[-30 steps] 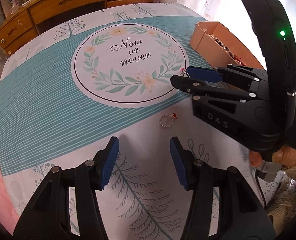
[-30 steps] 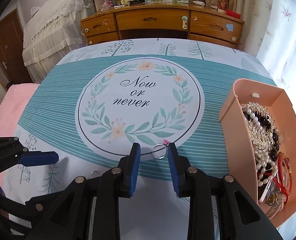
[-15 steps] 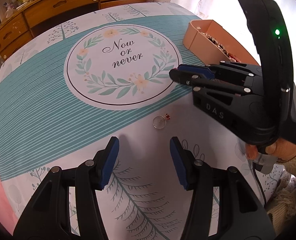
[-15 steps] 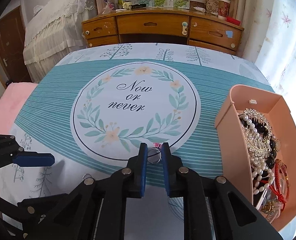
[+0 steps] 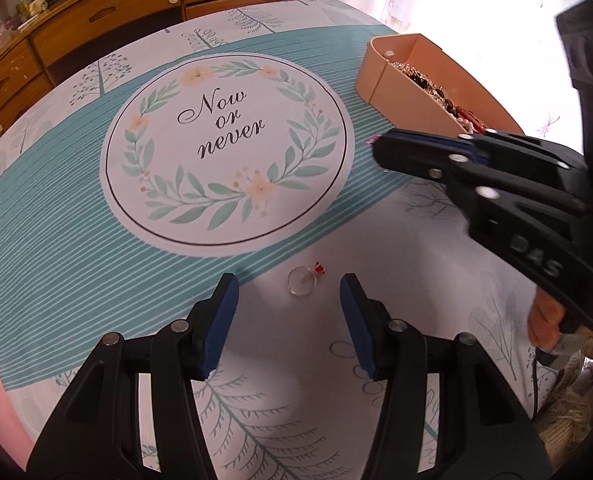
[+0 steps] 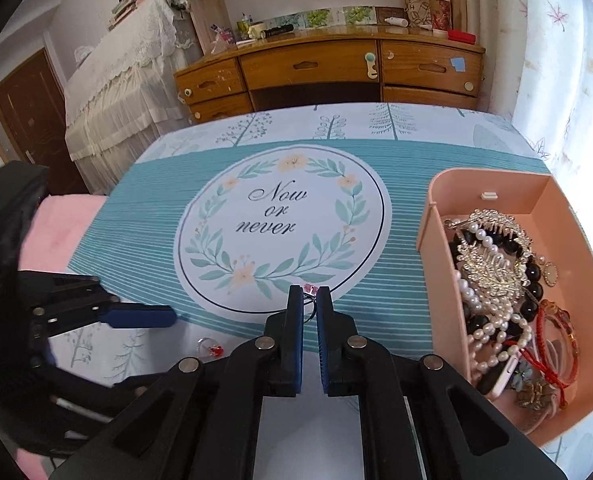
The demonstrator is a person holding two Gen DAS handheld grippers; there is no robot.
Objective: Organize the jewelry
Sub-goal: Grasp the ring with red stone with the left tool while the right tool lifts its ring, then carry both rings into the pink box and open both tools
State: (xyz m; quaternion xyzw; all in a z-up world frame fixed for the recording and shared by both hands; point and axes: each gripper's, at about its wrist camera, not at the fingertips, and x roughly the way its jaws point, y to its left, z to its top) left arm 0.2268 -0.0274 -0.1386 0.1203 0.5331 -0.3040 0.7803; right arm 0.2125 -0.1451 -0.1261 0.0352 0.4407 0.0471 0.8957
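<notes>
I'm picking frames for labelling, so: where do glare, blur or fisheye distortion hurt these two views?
Left wrist view: the window corner behind the pink box is blown out white; the right gripper is slightly motion-blurred; the table edges bow. Right wrist view: glare whitens the right edge; the dresser curves; the ring with the red stone stays sharp.

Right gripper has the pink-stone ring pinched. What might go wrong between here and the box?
1. The right gripper holds the pink-stone ring only at the fingertips, so it might slip out on the way to the box.
2. The box is already piled with pearls and bracelets; a small ring dropped there may sink out of sight or tangle.
3. The left gripper, open around the red-stone ring on the cloth, may nudge it rather than grip it.
</notes>
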